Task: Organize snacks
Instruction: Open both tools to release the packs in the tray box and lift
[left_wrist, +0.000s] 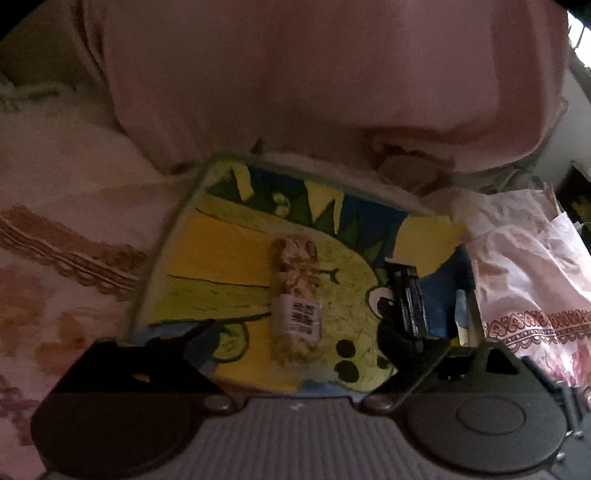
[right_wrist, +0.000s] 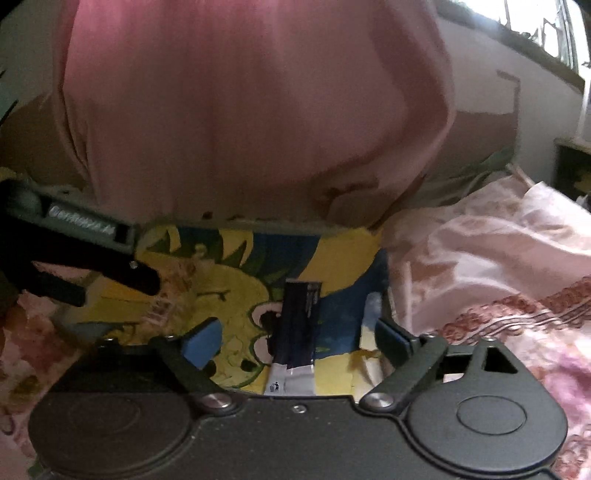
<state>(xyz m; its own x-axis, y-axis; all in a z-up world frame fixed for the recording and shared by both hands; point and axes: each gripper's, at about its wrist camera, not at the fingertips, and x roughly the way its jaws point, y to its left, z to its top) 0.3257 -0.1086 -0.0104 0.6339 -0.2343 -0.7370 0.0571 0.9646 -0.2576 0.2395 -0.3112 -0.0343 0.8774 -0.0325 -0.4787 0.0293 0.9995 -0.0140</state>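
Jaws of both the left gripper (left_wrist: 295, 332) and right gripper (right_wrist: 295, 339) stand released, clear room beside clear-wrapped snack bar (left_wrist: 295, 295) and dark bar (right_wrist: 299, 317) on the cartoon tray (left_wrist: 207, 251).

Snack bar (left_wrist: 295, 299) and dark packet (left_wrist: 408, 301) lie apart on tray (left_wrist: 192, 254).

Left hand-held gripper (left_wrist: 295, 332): jaws spread wide, pads clear of any object, pitched steeply downward; right hand-held gripper (right_wrist: 297, 334): jaws likewise wide, blue pads (right_wrist: 203, 343) gripping nothing, angled gently downward; person's pink-clad torso (right_wrist: 251, 110) faces both.
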